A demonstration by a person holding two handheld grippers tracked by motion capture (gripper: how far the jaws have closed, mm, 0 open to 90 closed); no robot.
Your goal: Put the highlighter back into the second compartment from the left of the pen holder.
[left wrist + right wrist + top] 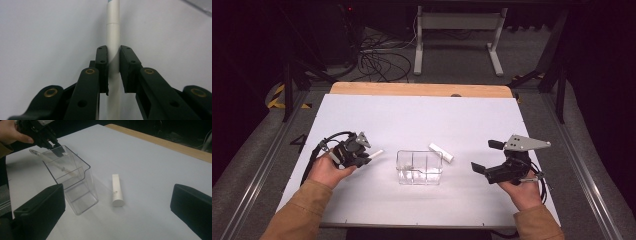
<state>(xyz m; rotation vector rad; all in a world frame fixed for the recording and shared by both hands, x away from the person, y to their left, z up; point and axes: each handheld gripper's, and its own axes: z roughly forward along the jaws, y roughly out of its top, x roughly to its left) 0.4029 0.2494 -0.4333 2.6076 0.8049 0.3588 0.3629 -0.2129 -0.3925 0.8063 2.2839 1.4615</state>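
While the person's left hand (328, 170) is resting on the white tabletop (412, 115), the left hand-held gripper (366, 157) is clenching a slim white stick (376, 153). In the left gripper view both black pads are pressing on the stick (113, 32), which is running straight up between them and out past the tips, with a seam line showing just beyond them. In the high view the stick's free end is pointing right, toward the clear bin (420, 167), and is lying just left of it without touching. Seen through the bin's (75, 180) clear wall in the right gripper view, the stick (47, 157) is sloping behind it, with the left hand-held gripper (56, 147) at the bin's far top edge.

The right hand-held gripper (484, 156) is sitting released, with its jaws spread wide and nothing between them, well right of the bin. A white cylinder (441, 152) is lying flat on the tabletop just beside the bin's back right corner; in the right gripper view the cylinder (117, 190) is lying between the two wide jaws but farther off, apart from both.
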